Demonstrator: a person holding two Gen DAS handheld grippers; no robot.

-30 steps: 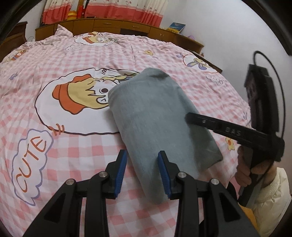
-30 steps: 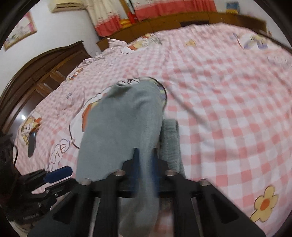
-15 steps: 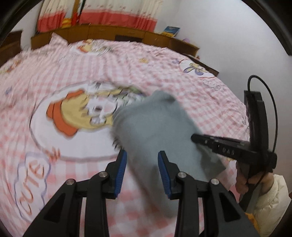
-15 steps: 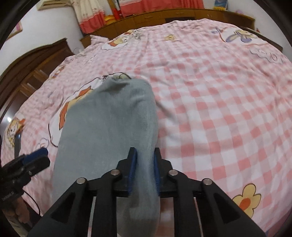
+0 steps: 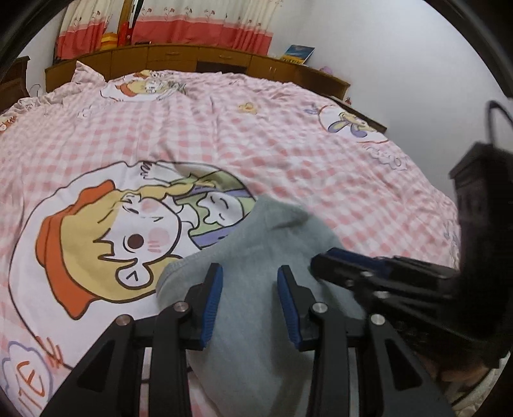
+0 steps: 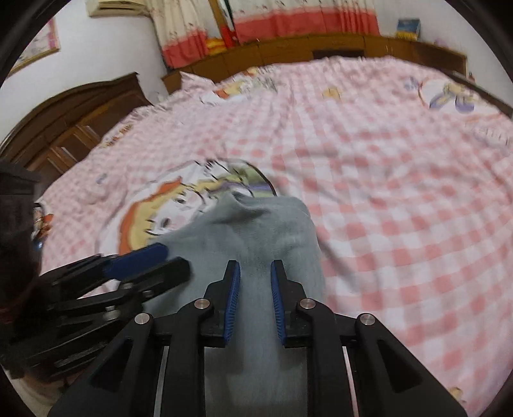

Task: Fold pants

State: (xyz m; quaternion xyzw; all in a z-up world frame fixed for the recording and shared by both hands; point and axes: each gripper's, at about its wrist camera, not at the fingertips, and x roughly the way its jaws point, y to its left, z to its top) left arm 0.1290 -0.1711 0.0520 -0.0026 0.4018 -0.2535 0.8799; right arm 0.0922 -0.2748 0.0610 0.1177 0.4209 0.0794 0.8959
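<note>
The grey folded pants (image 5: 256,272) lie on the pink checked bedspread (image 5: 224,134) near its front edge, over the cartoon print. My left gripper (image 5: 247,298) is open, its blue pads either side of the cloth just above it. My right gripper (image 6: 255,295) is open above the same bundle (image 6: 256,231), with the grey cloth showing between its fingers. The right gripper also shows in the left wrist view (image 5: 368,266), at the right of the pants. The left gripper shows in the right wrist view (image 6: 138,263), at the left of the pants.
A wooden headboard cabinet (image 5: 192,57) and red-and-cream curtains (image 5: 198,22) stand at the far side. A dark wooden wardrobe (image 6: 73,122) is at the left. A white wall (image 5: 400,64) runs along the right. The bed edge is close to me.
My right gripper, shut on the pants a second ago, has opened and let them go. The pants have been pulled toward me. My left gripper has come over the cloth.
</note>
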